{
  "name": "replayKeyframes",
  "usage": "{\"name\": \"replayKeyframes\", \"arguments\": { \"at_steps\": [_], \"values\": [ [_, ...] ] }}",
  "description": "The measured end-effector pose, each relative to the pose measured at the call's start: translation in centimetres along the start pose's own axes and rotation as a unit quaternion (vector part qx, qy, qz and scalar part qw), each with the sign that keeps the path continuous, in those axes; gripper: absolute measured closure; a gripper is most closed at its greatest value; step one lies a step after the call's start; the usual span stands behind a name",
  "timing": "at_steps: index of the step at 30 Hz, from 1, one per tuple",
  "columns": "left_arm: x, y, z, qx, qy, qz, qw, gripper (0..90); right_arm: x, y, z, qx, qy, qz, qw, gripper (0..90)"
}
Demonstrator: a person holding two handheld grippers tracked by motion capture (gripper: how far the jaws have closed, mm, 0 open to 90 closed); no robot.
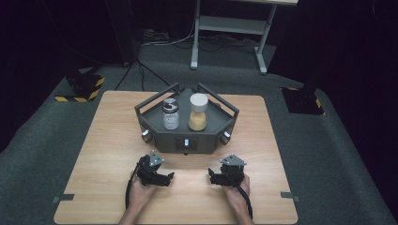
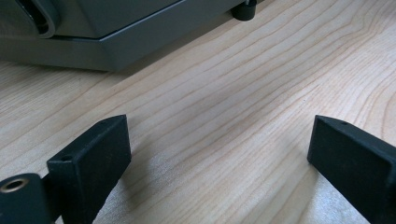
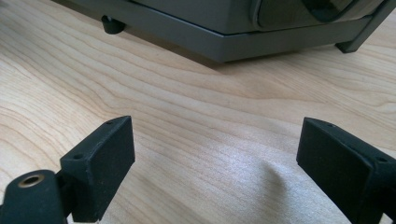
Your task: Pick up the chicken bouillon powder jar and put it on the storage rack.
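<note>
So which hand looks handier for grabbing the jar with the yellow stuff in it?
Probably the right gripper: the yellow-filled jar stands on the right side of the grey tray. Both grippers are open on the table, about equally near.

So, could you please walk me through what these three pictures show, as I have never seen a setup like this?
A person sits at a wooden table and holds a hand tool with two black jaws in each hand: the left gripper and the right gripper. The high view looks down from above the person. The other two pictures come from small cameras riding on each tool, looking along its jaws at the tabletop. Both tools are open and hold nothing. Beyond them stands a dark grey tray with railings. In it are a clear jar with a silver lid and a jar of yellow contents with a white lid, side by side.
</note>
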State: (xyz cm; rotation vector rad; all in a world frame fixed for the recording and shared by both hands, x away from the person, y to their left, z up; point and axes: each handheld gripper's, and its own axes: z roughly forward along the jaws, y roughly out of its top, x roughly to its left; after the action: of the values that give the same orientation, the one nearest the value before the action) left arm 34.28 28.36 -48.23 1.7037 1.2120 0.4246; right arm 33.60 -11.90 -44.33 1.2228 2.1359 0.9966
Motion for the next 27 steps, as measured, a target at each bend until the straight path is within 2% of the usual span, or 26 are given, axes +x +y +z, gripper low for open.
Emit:
{"name": "replayKeyframes", "arguments": {
  "at_steps": [4, 8, 12, 17, 27],
  "values": [
    [0.0, 0.0, 0.0, 0.0, 0.0, 0.0, 1.0, 6.0, 0.2, 0.0, 0.3, 0.005, -0.003, 0.001, 1.0, 10.3],
    [0.0, 0.0, 0.0, 0.0, 0.0, 0.0, 1.0, 6.0, 0.5, 0.1, 0.5, 0.008, -0.005, -0.008, 0.9999, 10.2],
    [0.0, 0.0, 0.0, 0.0, 0.0, 0.0, 1.0, 6.0, 0.6, 0.7, 0.8, 0.023, -0.005, -0.011, 0.9997, 9.0],
    [0.0, 0.0, 0.0, 0.0, 0.0, 0.0, 1.0, 6.0, -0.3, 1.1, 1.1, 0.035, 0.007, 0.015, 0.9992, 6.5],
    [0.0, 0.0, 0.0, 0.0, 0.001, 0.0, 1.0, 6.0, -0.3, 1.2, 1.2, 0.036, 0.007, 0.016, 0.9992, 6.1]
  ]
}}
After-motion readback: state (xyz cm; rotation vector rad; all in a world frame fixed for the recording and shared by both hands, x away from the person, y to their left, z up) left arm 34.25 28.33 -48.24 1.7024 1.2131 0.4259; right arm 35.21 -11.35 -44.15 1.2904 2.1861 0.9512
